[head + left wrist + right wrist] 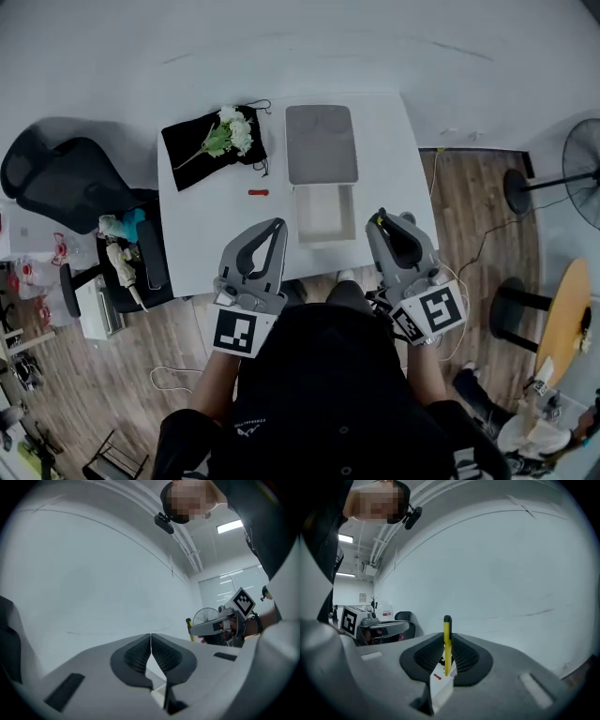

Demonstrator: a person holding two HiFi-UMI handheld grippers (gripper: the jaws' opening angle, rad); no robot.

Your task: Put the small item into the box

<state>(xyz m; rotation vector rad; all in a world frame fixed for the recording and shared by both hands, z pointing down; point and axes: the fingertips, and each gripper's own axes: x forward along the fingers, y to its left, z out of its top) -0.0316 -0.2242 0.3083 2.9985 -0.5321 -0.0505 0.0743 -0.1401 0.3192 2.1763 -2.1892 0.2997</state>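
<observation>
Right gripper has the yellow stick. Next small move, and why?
Probably shift the right gripper left until it is over the open box. Its jaws are shut on the yellow stick, and in the head view it sits just right of the box, not yet above it.

The head camera sits above the person and faces steeply down. It takes in the whole white table [202,234] from well above, with the left gripper [278,225] and right gripper [381,219] low in frame. Each gripper camera rides close behind its own jaws, facing along them and tilted up toward the wall. Each gripper view catches the other gripper at one side. All three views share the open box [323,214] and the yellow item [378,222] clamped in the right gripper.
</observation>
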